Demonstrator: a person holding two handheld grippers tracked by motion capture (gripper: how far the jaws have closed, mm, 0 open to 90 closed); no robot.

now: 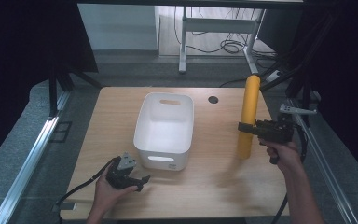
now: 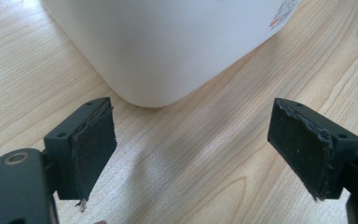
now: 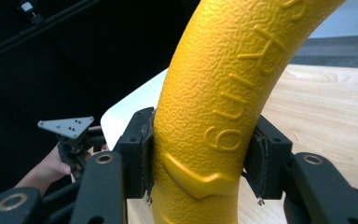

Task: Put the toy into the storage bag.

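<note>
A long yellow foam roller (image 1: 249, 114) stands upright over the right side of the wooden table, its lower end at or just above the tabletop. My right gripper (image 1: 248, 129) is shut on its middle, both pads pressed into the textured yellow roller (image 3: 214, 107). A white plastic bin (image 1: 164, 130) sits empty at the table's centre. Near the front left, my left gripper (image 1: 142, 182) rests low over the table, open with nothing between its fingers (image 2: 93, 144). It faces a lower corner of the white bin (image 2: 158, 46) a short way ahead.
The wooden table (image 1: 205, 182) has a round cable hole (image 1: 213, 99) at the back. Metal rails run along both sides. A desk frame and cables stand on the floor beyond the far edge.
</note>
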